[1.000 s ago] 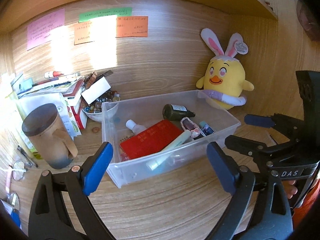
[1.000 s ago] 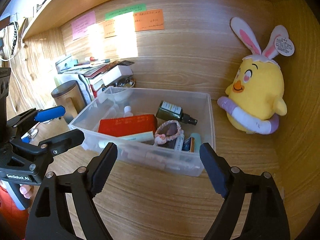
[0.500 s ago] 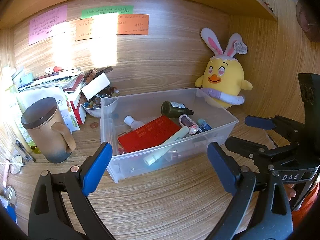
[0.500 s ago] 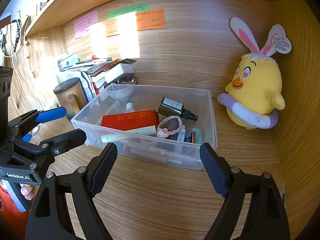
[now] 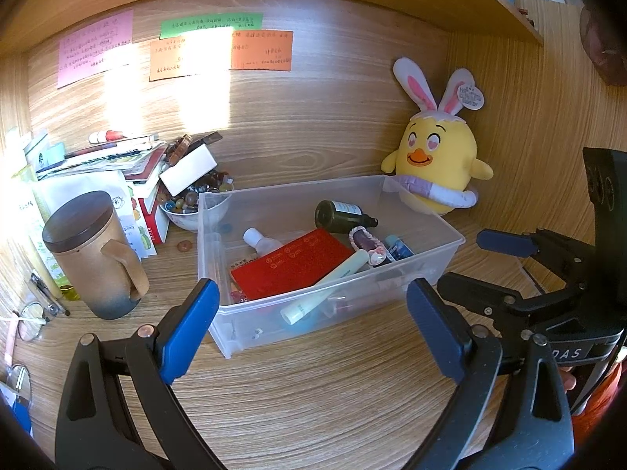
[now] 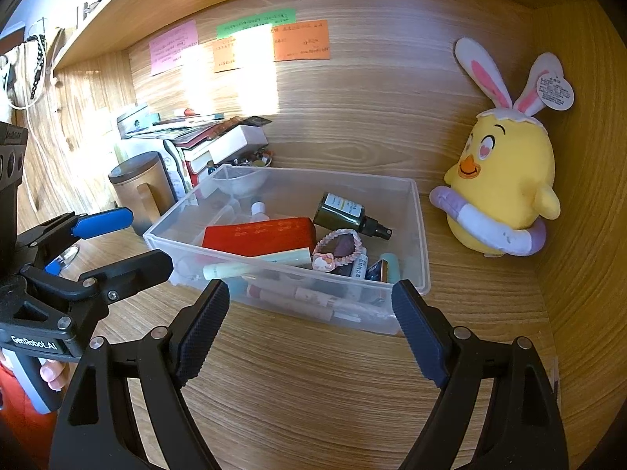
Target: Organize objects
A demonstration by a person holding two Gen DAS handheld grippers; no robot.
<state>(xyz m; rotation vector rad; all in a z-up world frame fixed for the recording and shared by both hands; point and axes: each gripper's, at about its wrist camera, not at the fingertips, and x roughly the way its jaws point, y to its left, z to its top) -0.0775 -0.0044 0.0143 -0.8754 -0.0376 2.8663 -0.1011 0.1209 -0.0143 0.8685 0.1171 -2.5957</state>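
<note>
A clear plastic bin (image 5: 435,219) (image 6: 421,235) stands on the wooden desk. It holds a red case (image 5: 292,268) (image 6: 258,235), a dark green spray bottle (image 5: 341,215) (image 6: 345,211), a pale green tube (image 5: 325,288) (image 6: 254,266), a pink hair tie (image 6: 339,250), a small white bottle (image 5: 260,241) and other small items. My left gripper (image 5: 313,333) is open and empty, just in front of the bin. My right gripper (image 6: 311,331) is open and empty, also in front of the bin. Each gripper shows in the other's view, the right (image 5: 470,262) and the left (image 6: 141,243).
A yellow plush chick (image 5: 435,168) (image 6: 505,192) sits at the back right corner. A brown lidded mug (image 5: 94,258) (image 6: 139,188), a bowl of beads (image 5: 188,207) and a pile of books and boxes (image 5: 117,168) stand at the left. Sticky notes (image 5: 219,49) hang on the back wall.
Both grippers have drawn back a little from the bin, which now looks slightly farther and higher in both views. Nothing was picked up or let go.
</note>
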